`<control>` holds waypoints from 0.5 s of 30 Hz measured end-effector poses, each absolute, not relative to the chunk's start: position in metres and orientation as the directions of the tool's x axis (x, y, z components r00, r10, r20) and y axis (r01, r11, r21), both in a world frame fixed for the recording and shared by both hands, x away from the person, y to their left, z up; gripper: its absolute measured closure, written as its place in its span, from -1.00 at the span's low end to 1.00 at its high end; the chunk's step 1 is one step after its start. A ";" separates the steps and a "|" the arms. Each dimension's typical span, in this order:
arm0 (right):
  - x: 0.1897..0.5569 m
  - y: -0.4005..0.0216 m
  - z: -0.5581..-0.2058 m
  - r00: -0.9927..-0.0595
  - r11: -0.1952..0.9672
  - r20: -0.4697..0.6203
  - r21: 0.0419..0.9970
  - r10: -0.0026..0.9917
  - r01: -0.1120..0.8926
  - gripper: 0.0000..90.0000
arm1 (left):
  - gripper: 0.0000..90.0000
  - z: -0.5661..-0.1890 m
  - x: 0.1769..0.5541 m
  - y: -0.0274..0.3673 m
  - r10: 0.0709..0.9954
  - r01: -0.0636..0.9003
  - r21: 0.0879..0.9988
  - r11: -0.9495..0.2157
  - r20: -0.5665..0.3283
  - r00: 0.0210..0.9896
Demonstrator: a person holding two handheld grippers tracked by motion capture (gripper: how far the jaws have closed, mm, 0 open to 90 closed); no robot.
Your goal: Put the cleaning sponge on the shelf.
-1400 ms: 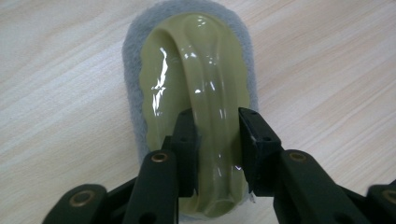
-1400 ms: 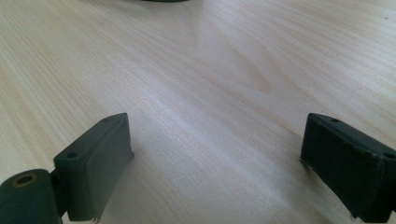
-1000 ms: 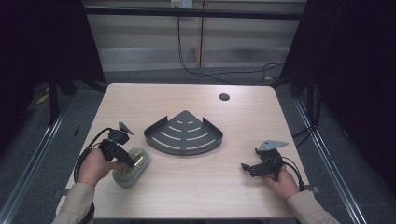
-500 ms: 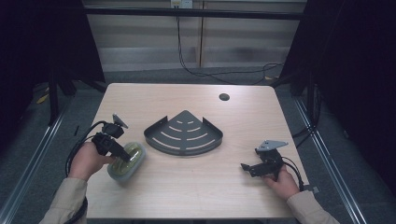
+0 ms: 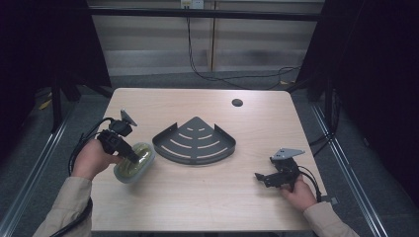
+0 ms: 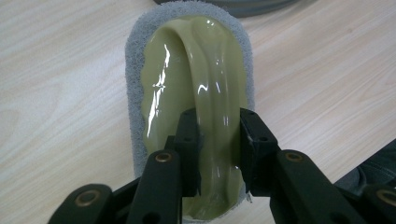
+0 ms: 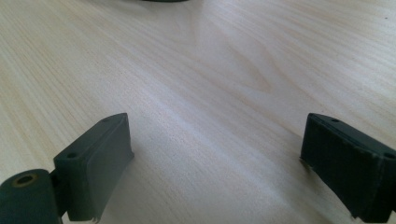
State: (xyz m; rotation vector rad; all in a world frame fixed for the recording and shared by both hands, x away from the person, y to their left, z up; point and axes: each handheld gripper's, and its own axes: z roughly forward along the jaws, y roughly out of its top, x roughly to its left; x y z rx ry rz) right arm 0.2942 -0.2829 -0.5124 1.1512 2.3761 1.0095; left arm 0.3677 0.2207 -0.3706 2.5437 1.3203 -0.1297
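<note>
**Scrubber in my left gripper, rack just to its right**

My left gripper (image 6: 218, 149) pinches the arched handle of the olive-green plastic scrubber with the grey pad (image 5: 133, 163), whose long axis runs straight away from my jaws. I hold it tilted at the left of the pale wooden tabletop (image 5: 197, 207). My right gripper (image 5: 269, 177) rests spread and empty. Beyond, the dark grey quarter-round metal corner rack (image 5: 195, 143) lies just right of the scrubber, nearer my left hand.

Brightly lit table (image 5: 197, 197), dark surroundings, glare on scrubber handle (image 6: 205, 84)
</note>
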 end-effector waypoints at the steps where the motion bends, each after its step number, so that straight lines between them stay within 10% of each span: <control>1: 0.294 -0.283 -0.512 -0.627 0.428 0.023 0.712 0.778 0.557 -0.82 | 0.59 -0.370 0.368 0.220 0.788 0.812 0.199 -0.548 -0.201 0.581; 15: 0.294 -0.283 -0.512 -0.626 0.425 0.025 0.712 0.780 0.558 -0.82 | 0.59 -0.363 0.383 0.204 0.768 0.796 0.203 -0.571 -0.211 0.605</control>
